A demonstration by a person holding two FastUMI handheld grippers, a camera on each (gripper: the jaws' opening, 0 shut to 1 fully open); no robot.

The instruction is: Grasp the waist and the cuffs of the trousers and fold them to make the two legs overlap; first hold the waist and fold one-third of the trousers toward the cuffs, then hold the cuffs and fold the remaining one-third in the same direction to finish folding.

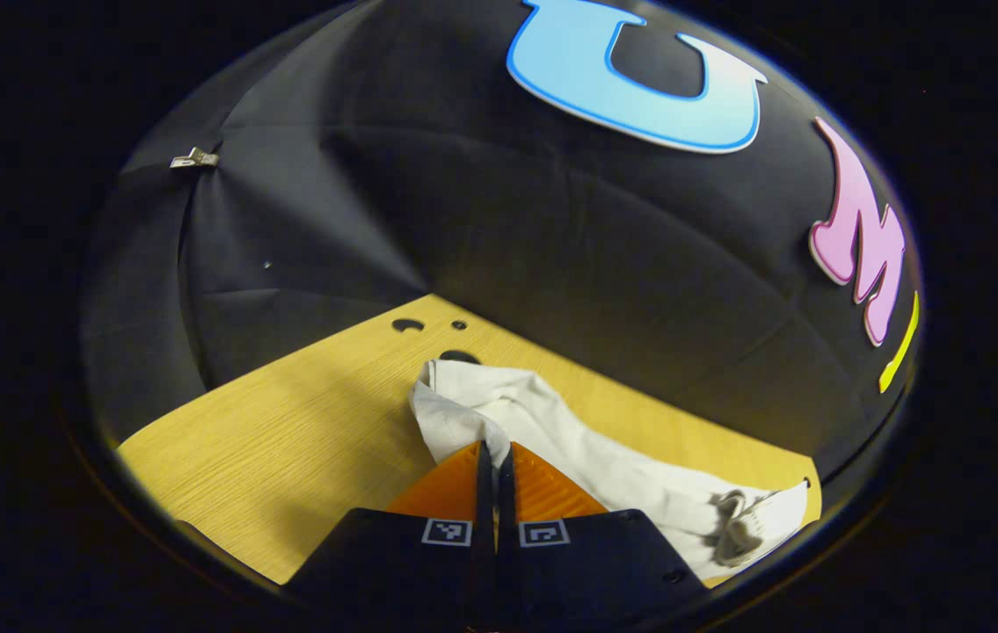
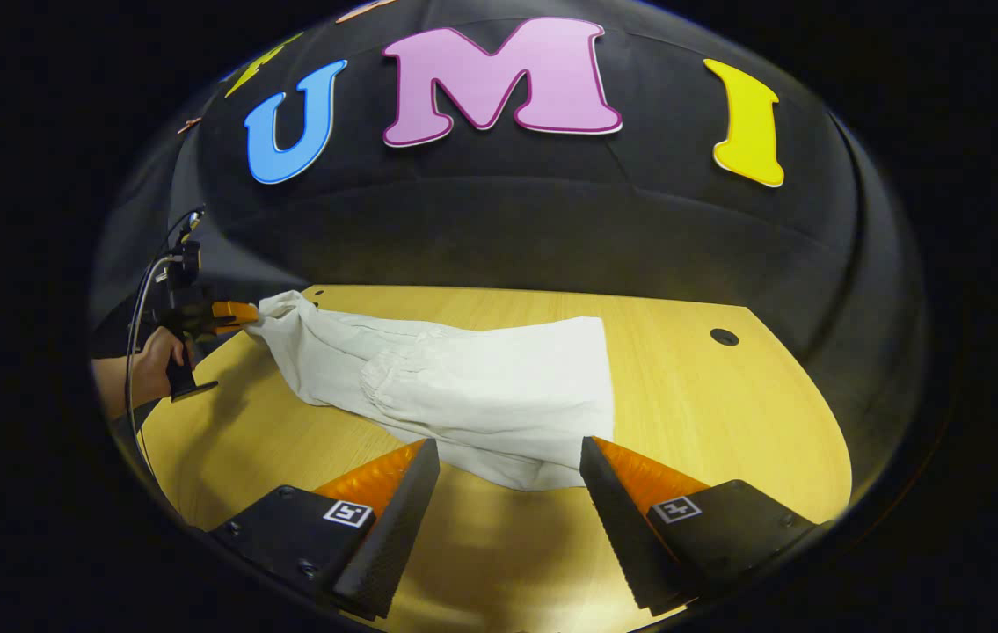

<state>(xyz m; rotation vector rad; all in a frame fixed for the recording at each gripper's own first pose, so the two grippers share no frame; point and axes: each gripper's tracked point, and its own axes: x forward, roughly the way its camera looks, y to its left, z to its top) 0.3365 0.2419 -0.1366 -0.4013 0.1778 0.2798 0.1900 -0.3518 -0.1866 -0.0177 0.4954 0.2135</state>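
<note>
A: Where are the trousers [image 2: 463,396] right now?

B: Lying across the wooden table [image 2: 710,413], pale cloth running from the far left toward the near middle. In the right gripper view the broad end sits flat near the centre, and the narrow end is lifted at the far left.

A: Who has hold of that far end?

B: The left gripper [image 2: 239,315]. In the right gripper view it is seen well off to the left, held in a hand [image 2: 151,369], its tip right at the bunched cloth. In the left gripper view its two fingers are pressed together with a fold of fabric pinched between them.

A: And the right gripper [image 2: 507,479]?

B: Its fingers stand wide apart and hold nothing. It hovers just short of the near edge of the broad end, not touching it.

A: So which step is this?

B: I judge it early: one end is gripped, the other waits. I cannot tell for sure which end is the waist and which the cuffs, nor whether the legs already overlap.

A: Next move?

B: Probably the right gripper goes forward and low onto that near edge, then closes on every layer, so both ends can be carried together without the cloth slipping.
</note>
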